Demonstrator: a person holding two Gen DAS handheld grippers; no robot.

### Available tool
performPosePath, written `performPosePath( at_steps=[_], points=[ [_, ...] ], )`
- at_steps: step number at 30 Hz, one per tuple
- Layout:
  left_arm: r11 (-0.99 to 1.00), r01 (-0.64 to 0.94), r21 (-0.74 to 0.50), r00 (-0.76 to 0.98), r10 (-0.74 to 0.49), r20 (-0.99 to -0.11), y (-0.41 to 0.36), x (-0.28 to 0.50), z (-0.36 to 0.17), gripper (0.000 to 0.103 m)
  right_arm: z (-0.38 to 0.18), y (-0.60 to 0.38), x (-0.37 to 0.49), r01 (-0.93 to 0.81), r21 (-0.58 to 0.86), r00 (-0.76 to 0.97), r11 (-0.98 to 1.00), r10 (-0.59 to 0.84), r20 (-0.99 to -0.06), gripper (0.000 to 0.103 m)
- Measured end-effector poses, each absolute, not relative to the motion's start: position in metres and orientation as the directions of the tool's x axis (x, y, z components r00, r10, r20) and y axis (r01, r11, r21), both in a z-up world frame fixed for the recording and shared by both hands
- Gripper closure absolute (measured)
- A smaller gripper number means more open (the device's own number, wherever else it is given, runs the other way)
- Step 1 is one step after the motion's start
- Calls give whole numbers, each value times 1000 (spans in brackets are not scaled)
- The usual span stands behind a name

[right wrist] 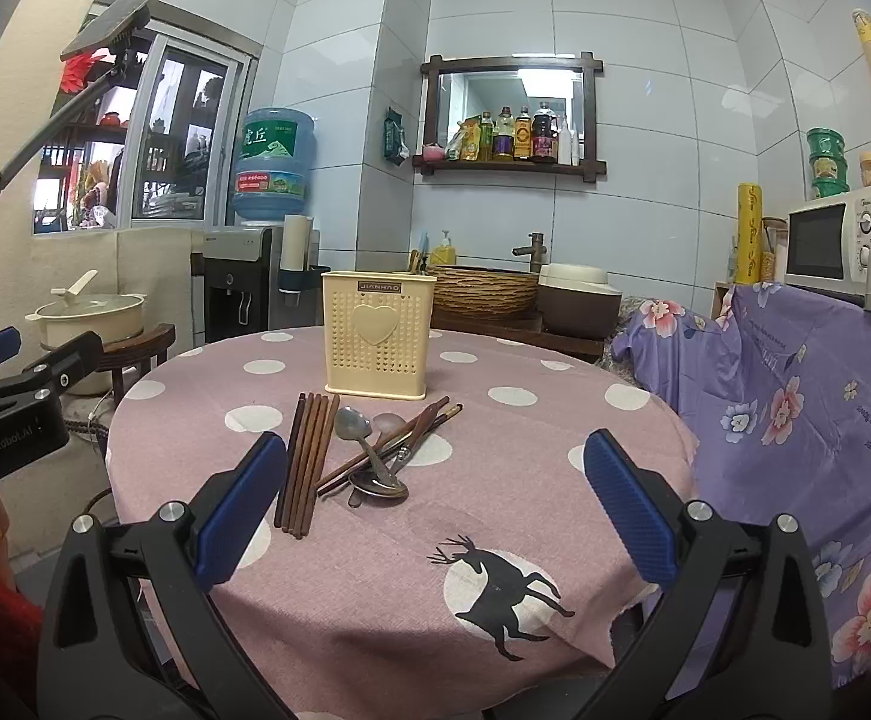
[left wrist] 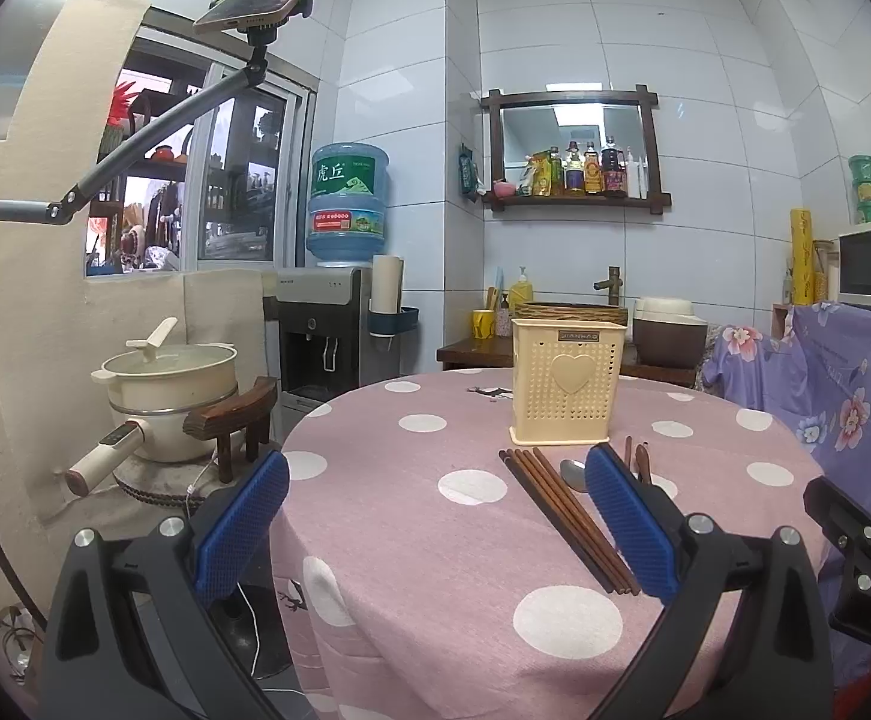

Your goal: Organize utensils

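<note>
The round table [right wrist: 375, 570] under its pink spotted cloth fills my view. On it, toward twelve o'clock from my right gripper [right wrist: 435, 504], stands the cream utensil basket [right wrist: 379, 333], upright, heart facing me. Just on my side of it lie the utensils. The bundle of dark wooden chopsticks [right wrist: 306, 462] lies flat, its long axis running nearly straight from me toward the basket, from six to twelve. At about three o'clock of the bundle, the metal spoons [right wrist: 369, 462] lie in a loose pile crossed with a few more sticks [right wrist: 399, 435], which slant toward two o'clock. My right jaws stand wide apart, nothing between them. My left gripper [left wrist: 435, 525] is likewise spread wide and empty above the near edge of the cloth.
</note>
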State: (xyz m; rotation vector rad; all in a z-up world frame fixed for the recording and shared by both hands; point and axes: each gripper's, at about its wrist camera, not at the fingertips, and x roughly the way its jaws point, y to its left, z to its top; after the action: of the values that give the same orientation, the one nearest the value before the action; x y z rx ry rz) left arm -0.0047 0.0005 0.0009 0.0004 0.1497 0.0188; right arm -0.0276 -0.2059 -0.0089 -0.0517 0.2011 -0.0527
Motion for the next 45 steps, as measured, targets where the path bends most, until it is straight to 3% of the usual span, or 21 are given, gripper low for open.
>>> performPosePath(
  at_steps=[45],
  points=[
    [1000,-8,4,987,8,-162,-1,-3,-3,5,-12,-206,-28,48,-55,978,997,-58,-200,5]
  ],
)
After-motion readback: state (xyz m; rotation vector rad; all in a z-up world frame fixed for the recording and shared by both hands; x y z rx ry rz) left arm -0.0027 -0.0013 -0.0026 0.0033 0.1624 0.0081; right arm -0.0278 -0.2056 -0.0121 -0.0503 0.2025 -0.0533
